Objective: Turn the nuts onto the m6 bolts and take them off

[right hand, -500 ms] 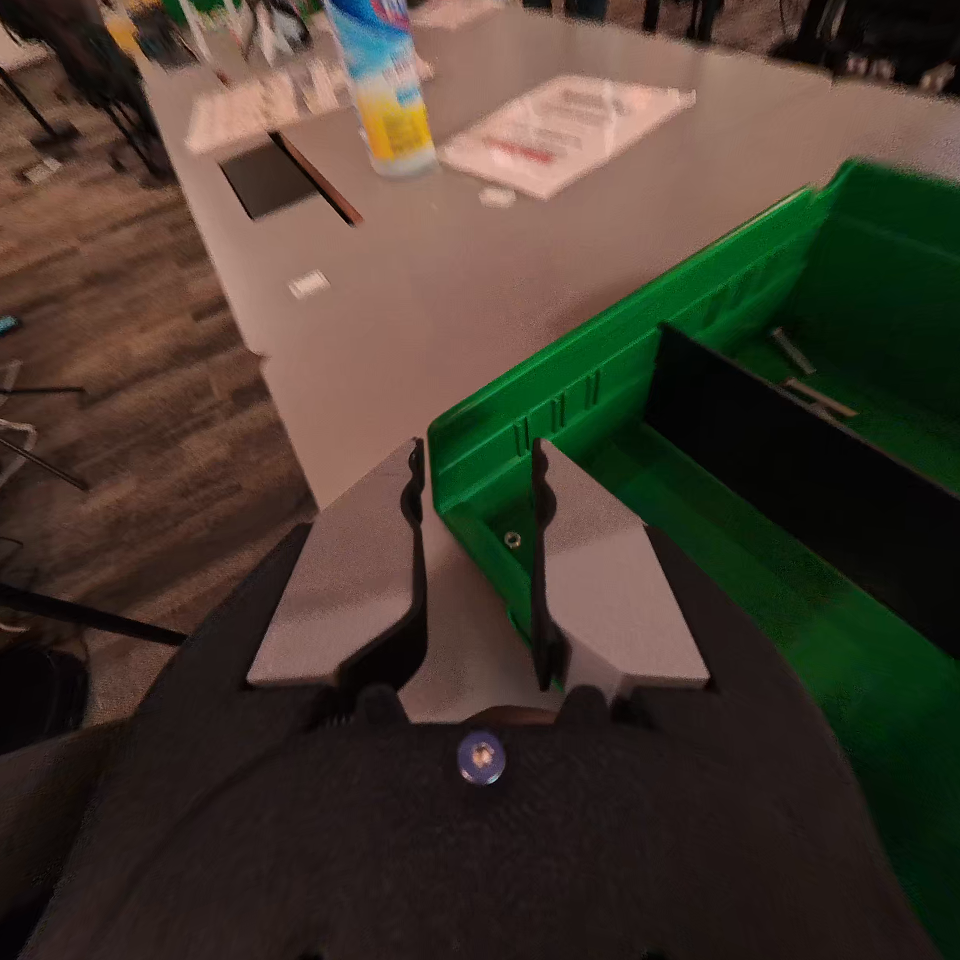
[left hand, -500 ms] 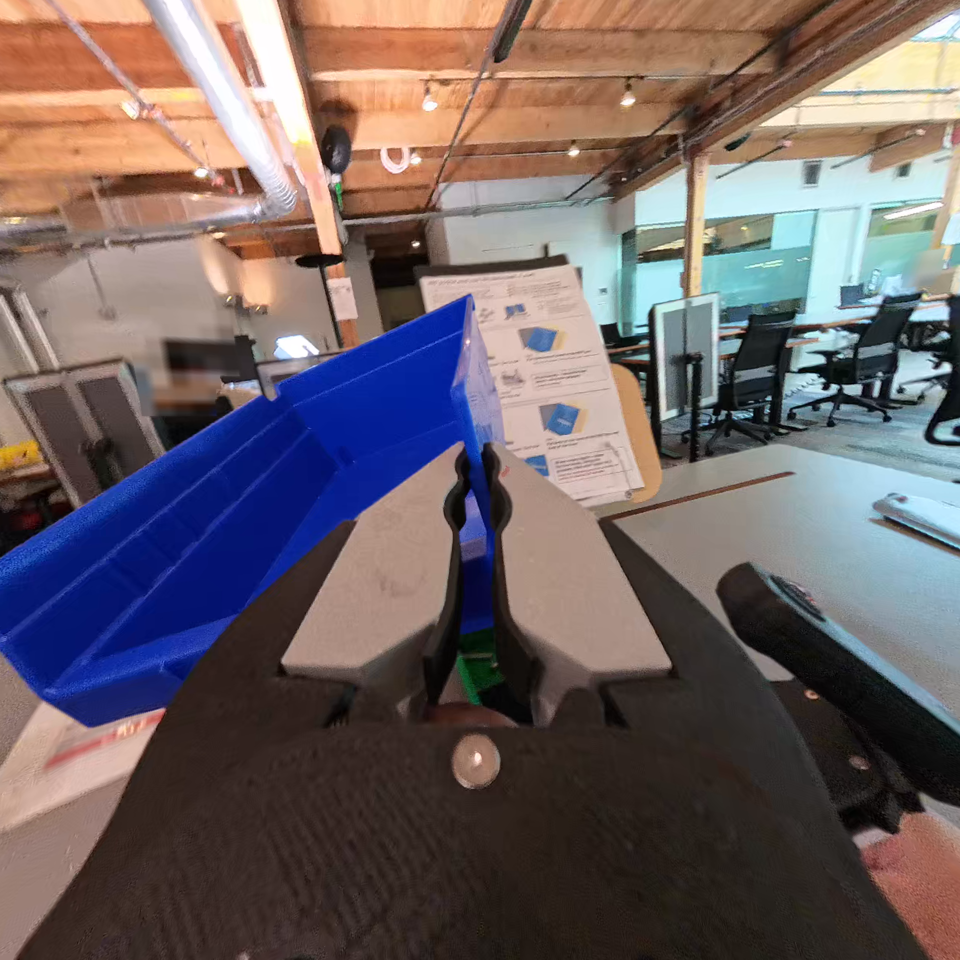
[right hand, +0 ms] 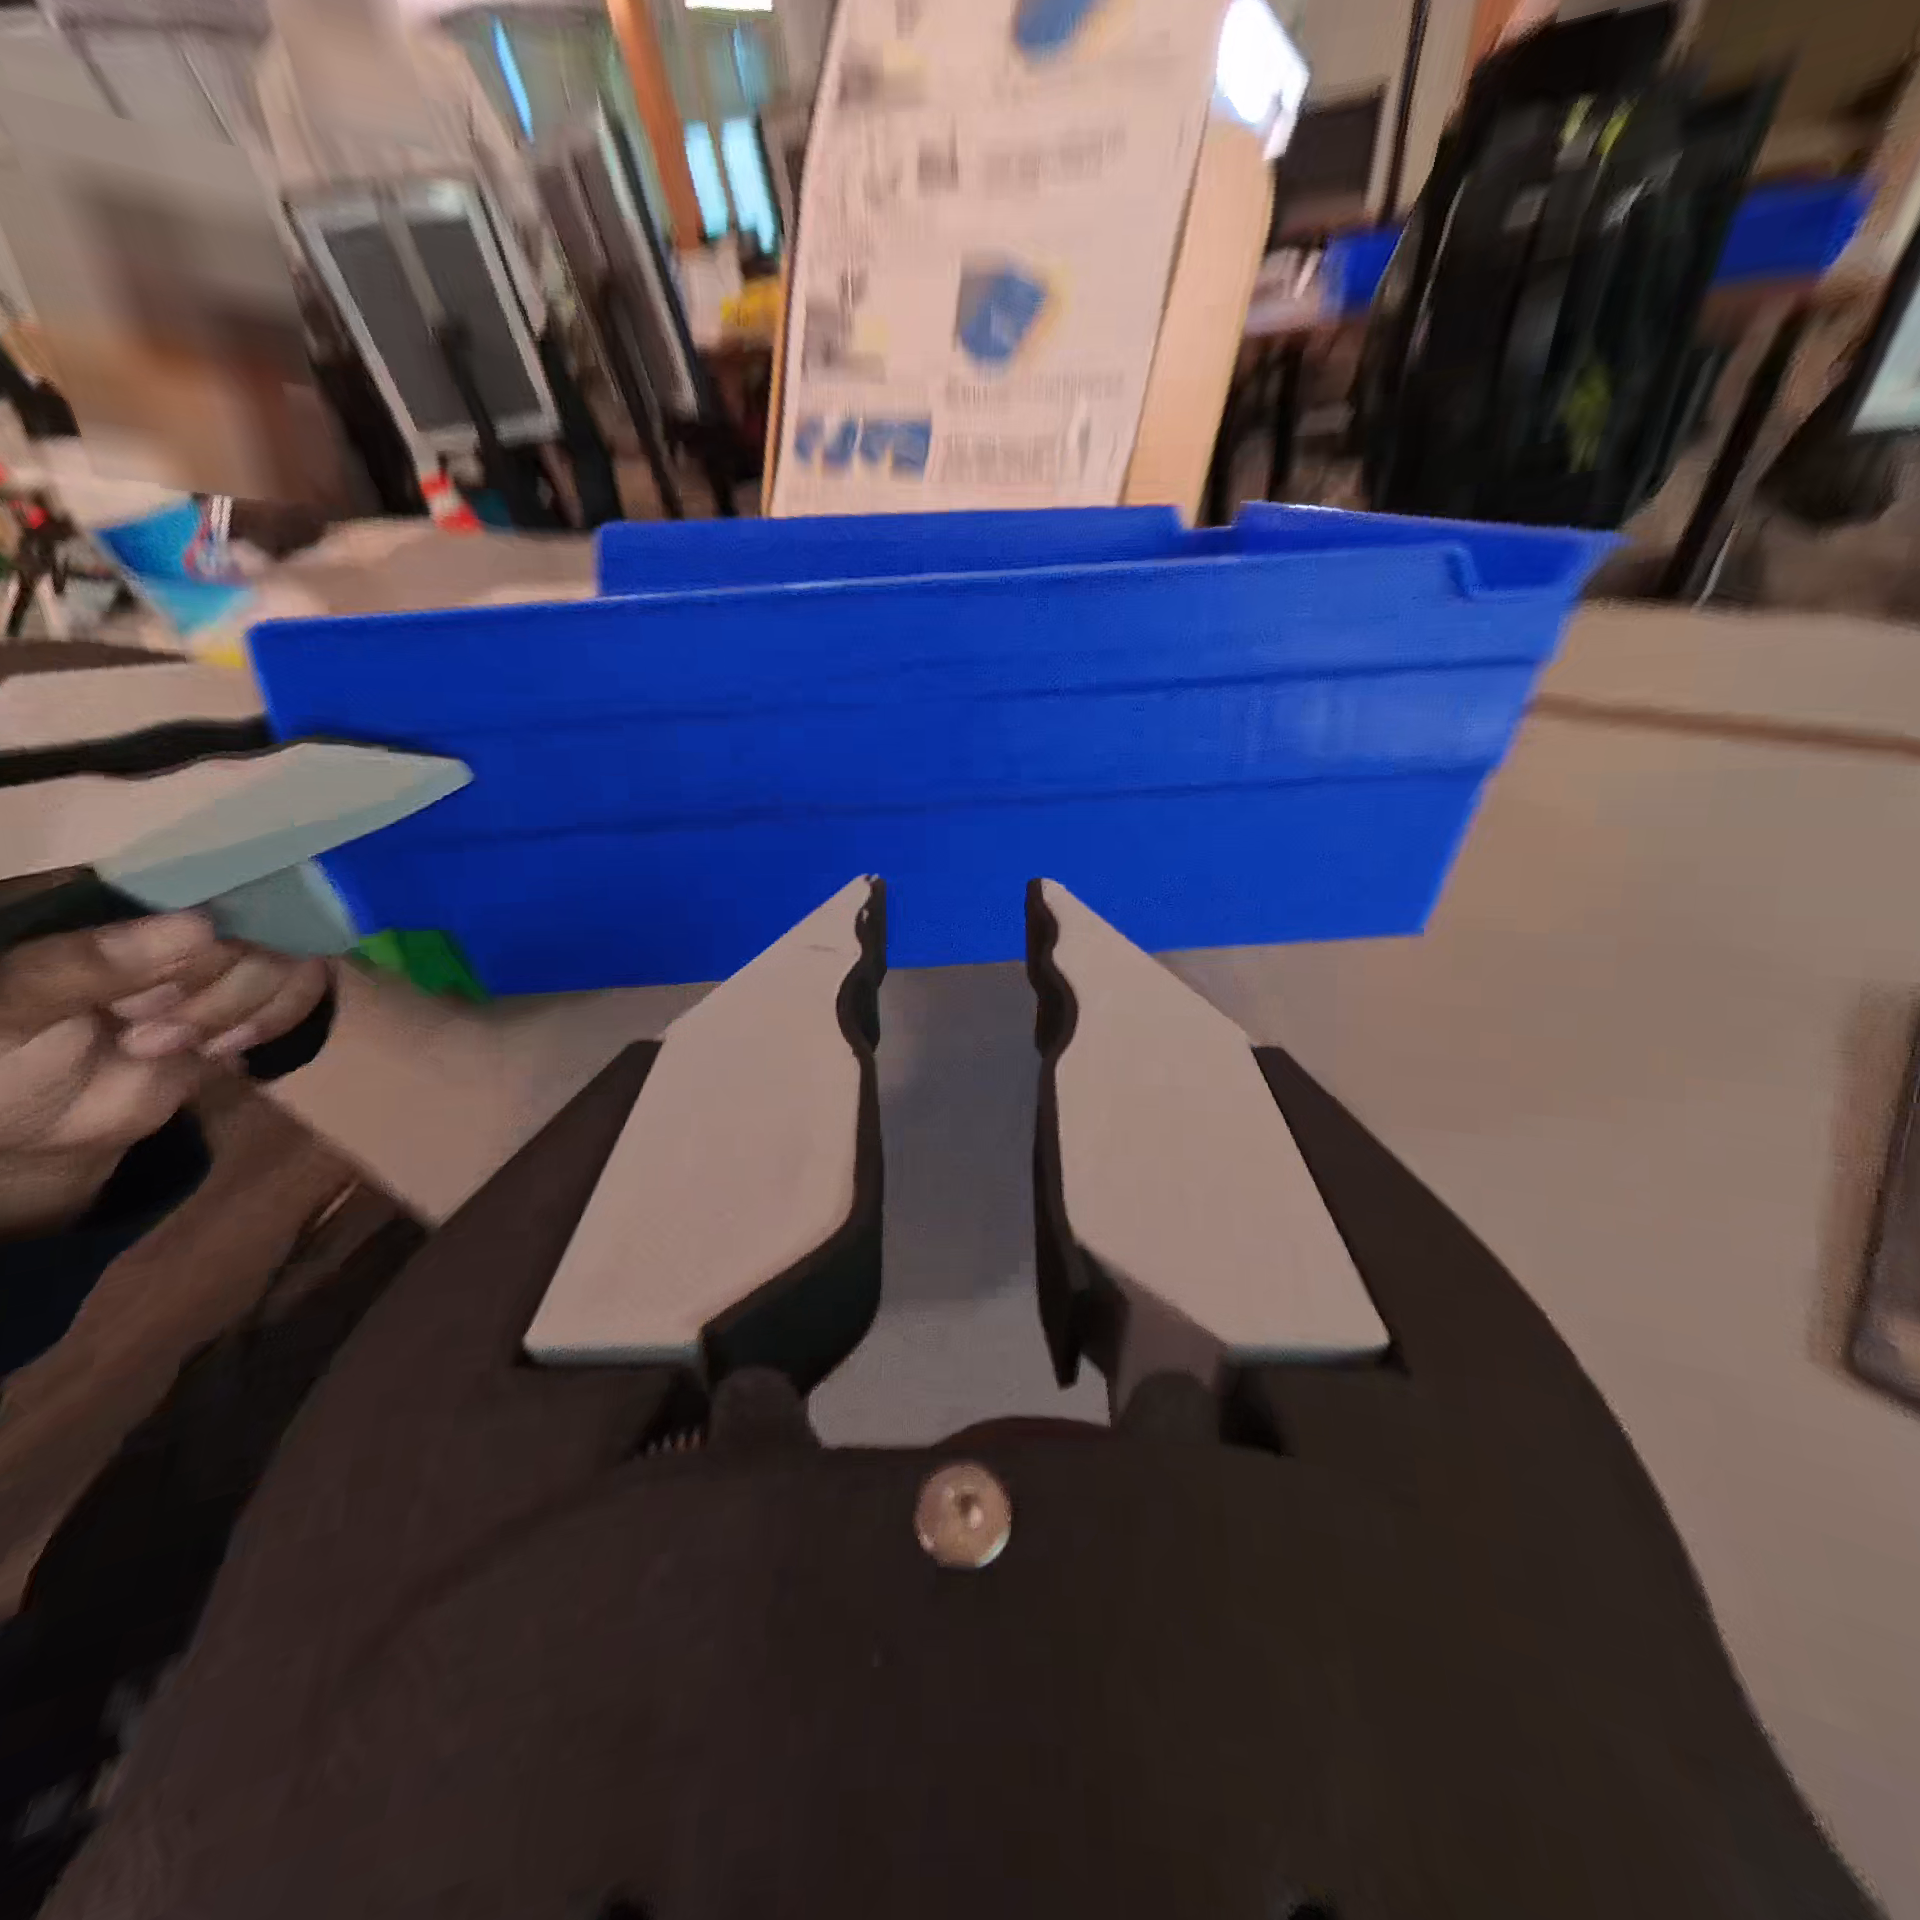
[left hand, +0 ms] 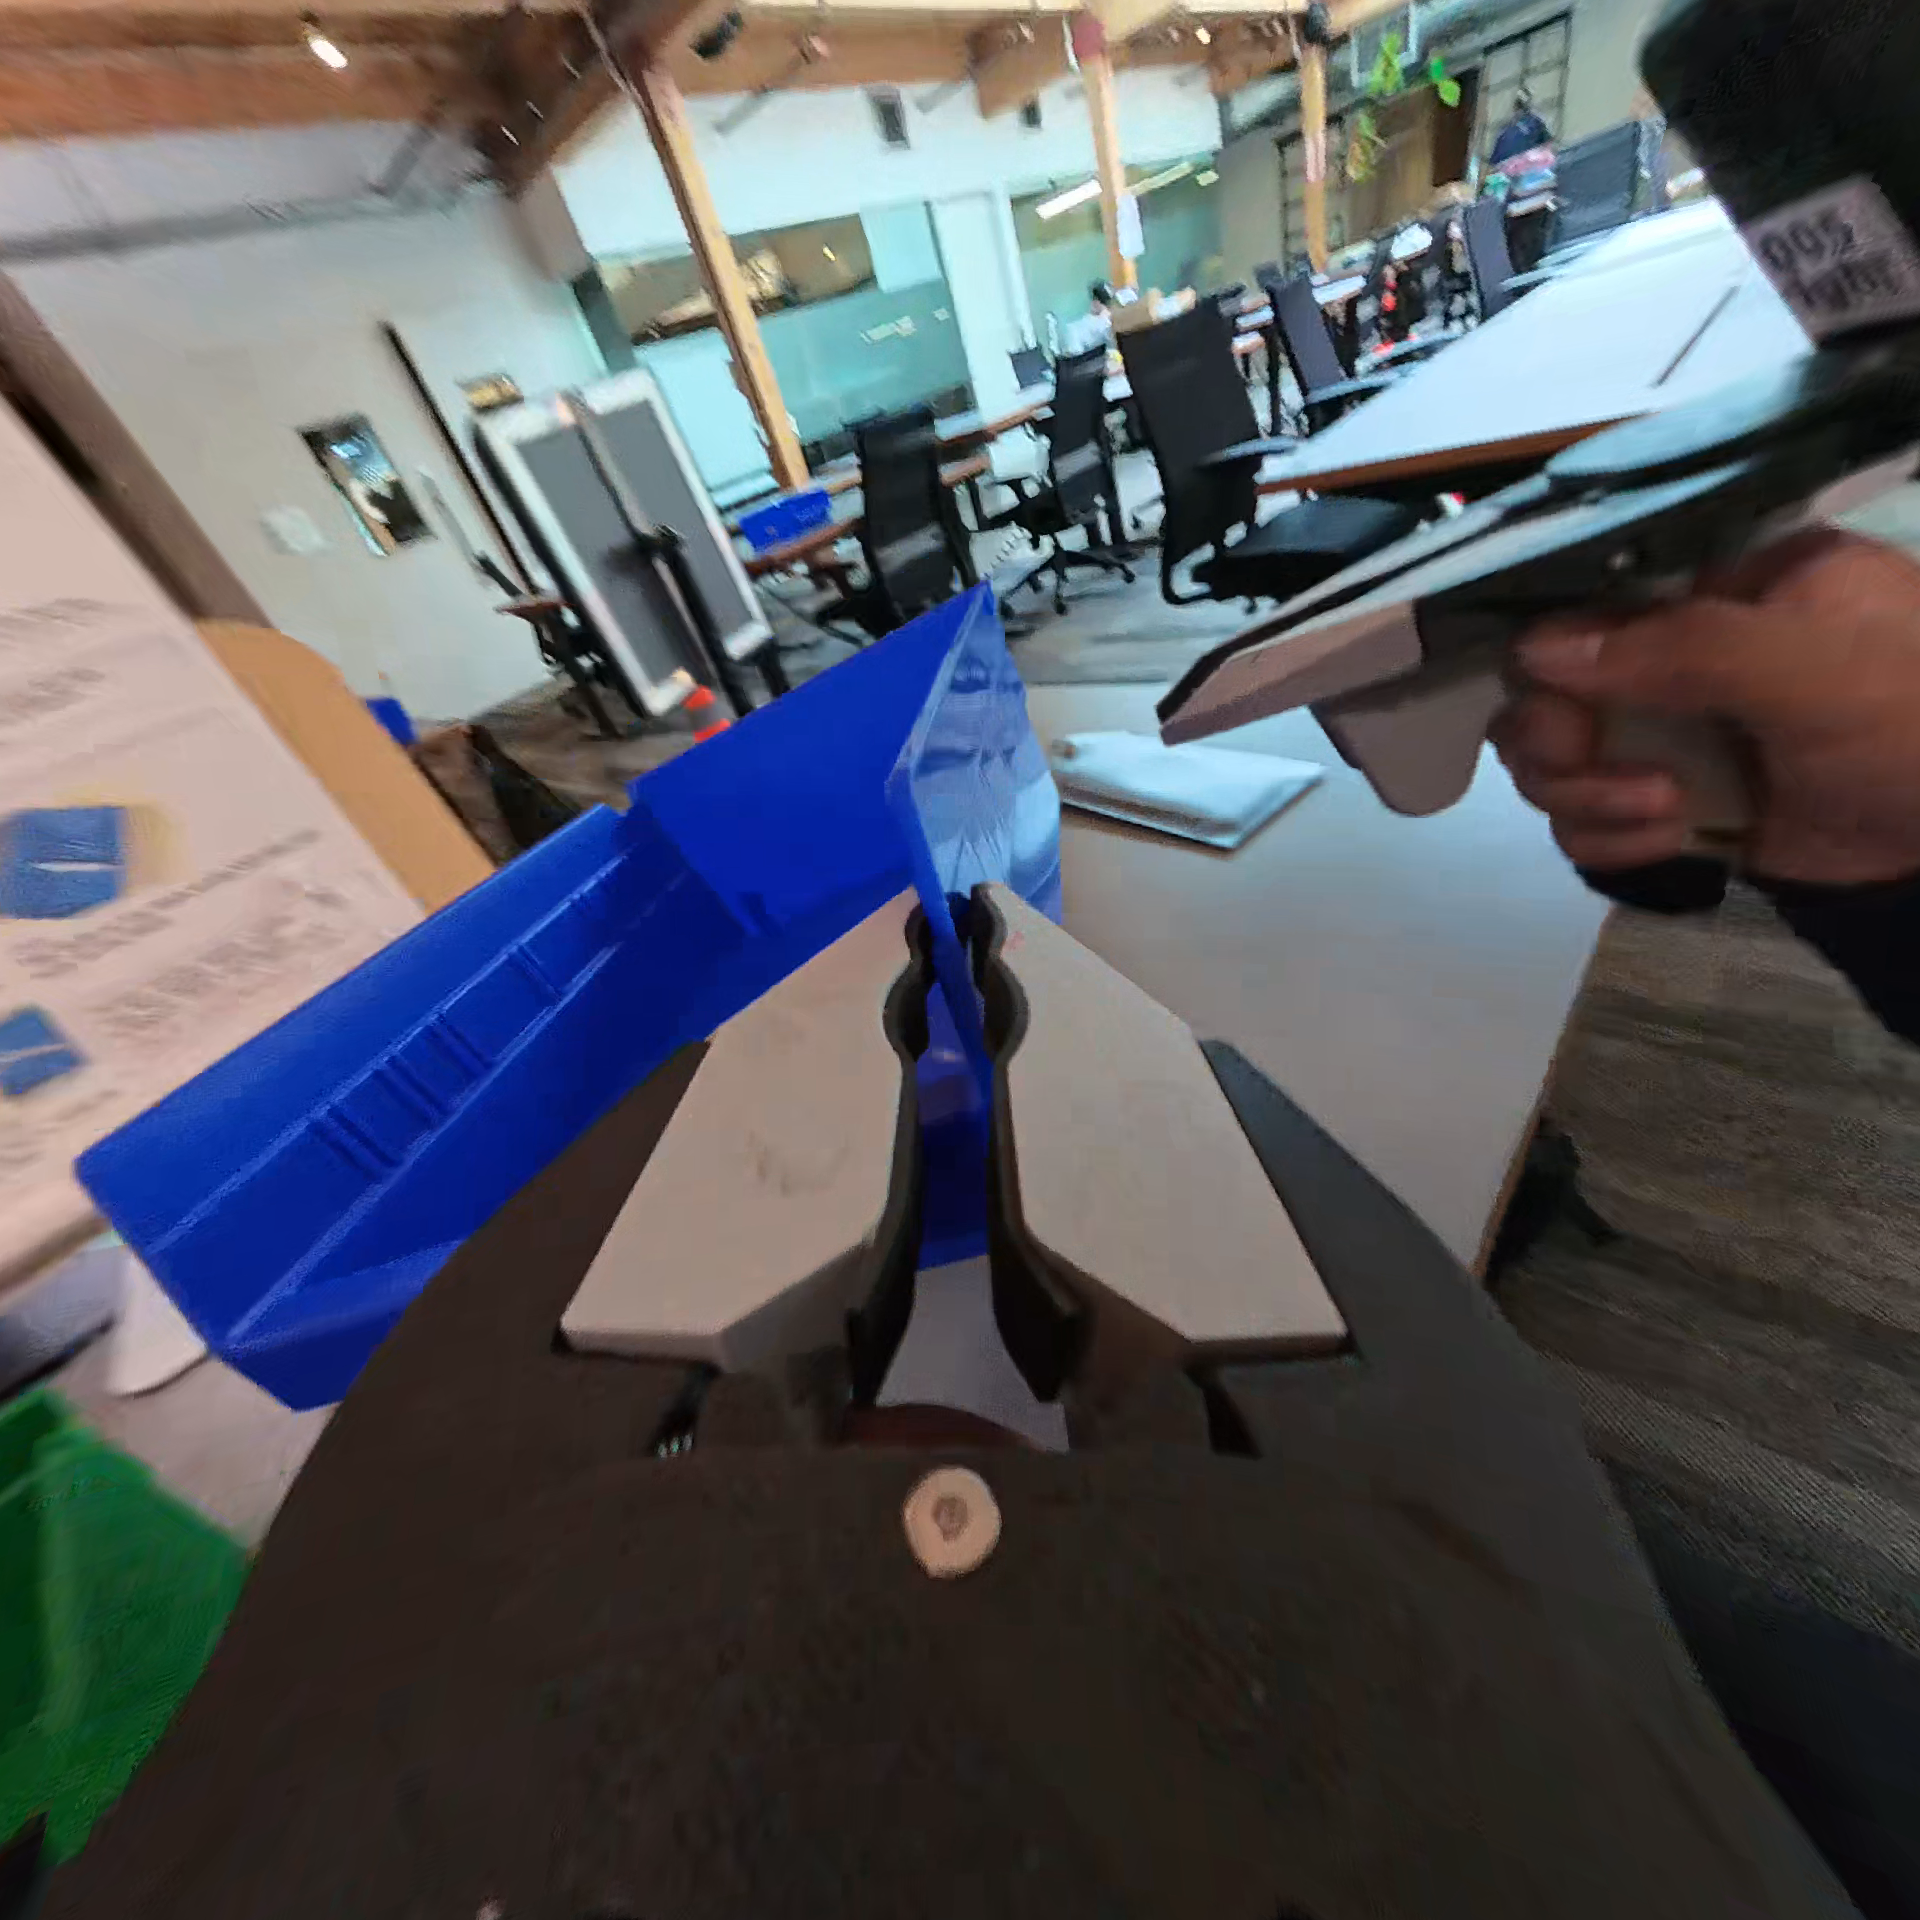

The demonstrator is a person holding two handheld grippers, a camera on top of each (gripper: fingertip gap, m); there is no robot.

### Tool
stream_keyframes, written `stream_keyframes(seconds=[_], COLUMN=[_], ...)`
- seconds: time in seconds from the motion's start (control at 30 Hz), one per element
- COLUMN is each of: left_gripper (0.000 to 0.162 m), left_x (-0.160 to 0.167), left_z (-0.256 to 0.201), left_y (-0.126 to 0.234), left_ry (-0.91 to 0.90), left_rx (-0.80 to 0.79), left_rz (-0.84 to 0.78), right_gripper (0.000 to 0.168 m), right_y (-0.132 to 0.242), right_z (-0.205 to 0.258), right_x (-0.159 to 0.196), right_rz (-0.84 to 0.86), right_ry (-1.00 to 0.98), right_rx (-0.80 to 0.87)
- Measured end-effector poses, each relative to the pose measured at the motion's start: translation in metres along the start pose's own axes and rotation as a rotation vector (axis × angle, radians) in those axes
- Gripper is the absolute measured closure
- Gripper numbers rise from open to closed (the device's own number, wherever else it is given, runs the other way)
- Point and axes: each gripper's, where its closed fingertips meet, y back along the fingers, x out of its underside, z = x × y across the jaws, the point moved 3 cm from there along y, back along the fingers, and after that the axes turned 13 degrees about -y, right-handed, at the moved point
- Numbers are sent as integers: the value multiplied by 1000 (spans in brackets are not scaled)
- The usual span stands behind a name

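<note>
At the middle of the left wrist view, the left tool [left hand: 951, 920] was pinched tight on the thin end wall of a blue bin [left hand: 436, 1081]. That bin was tipped up, with its long side running down to the lower left of the frame. A green bin [left hand: 94, 1621] showed in the lower left corner. In the upper right, the right tool [left hand: 1340, 675] was held by a hand [left hand: 1704, 717] over the grey tabletop [left hand: 1330, 977].

In the right wrist view, the right tool [right hand: 954, 914] was open, with nothing between its two fingers. It pointed at the long side of the blue bin [right hand: 935, 748], which filled the middle of the frame. At the left edge, the left tool [right hand: 291, 821] touched the bin's end. No nuts or bolts could be made out in either picture, which were both blurry.
</note>
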Motion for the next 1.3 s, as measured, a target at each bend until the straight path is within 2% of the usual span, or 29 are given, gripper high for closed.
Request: stream_keyframes(seconds=[0.1,0.17,0.27,0.33,0.37,0.4,0.43,0.47,0.5,0.57,0.63,0.7,0.77,0.83,0.87,0.9,0.93,1.0,1.07,1.1,1.17,1.27,1.3], left_gripper=[158,159,158,157,136,104,96,97,93,90,91,91,95,94,91,86,78,75,74,74,89,102,106], left_x=[36,48,51,50,46,42,37,31,27,20,10,11,27,56,73,89,104,129,151,164,190,229,234], left_z=[-42,-57,-77,-104,-124,-146,-164,-168,-163,-143,-121,-89,-54,-22,-6,6,14,25,36,42,63,85,83], left_y=[-39,-49,-54,-59,-63,-66,-65,-65,-65,-56,-33,-6,22,52,66,80,95,120,140,148,158,167,166], left_ry=[69,93,128,181,221,271,326,366,376,363,333,228,107,3,-39,-66,-80,-95,-112,-115,-117,-112,-66], left_rx=[106,95,148,240,323,458,599,657,648,614,607,534,438,355,306,273,266,251,229,214,126,70,112], left_rz=[59,39,17,38,42,58,61,42,28,4,-37,-33,28,150,224,281,330,435,514,554,620,732,700], right_gripper=[145,144,144,147,149,151,154,156,158,138,135,133,129,122,119,118,118,118,118,127,140,114,116], right_y=[12,15,11,-6,-14,-24,-35,-45,-49,-46,-31,-10,10,25,30,31,29,21,14,11,4,-10,-13], right_z=[-30,-48,-77,-109,-143,-179,-202,-216,-227,-226,-204,-167,-110,-36,-12,0,5,4,-7,-14,-36,-76,-86], right_x=[48,75,88,77,71,55,35,20,9,-9,-25,-29,-18,11,29,48,69,114,145,152,143,125,121], right_rz=[223,339,413,399,435,393,331,289,277,260,188,165,190,294,365,431,496,684,840,883,876,875,880], right_ry=[-38,-44,-96,-90,-40,8,8,-19,-54,-86,-10,43,63,81,115,173,245,399,465,475,524,453,420], right_rx=[-45,-25,49,155,313,486,555,567,590,601,578,511,342,54,-14,-6,28,82,138,158,231,327,324])
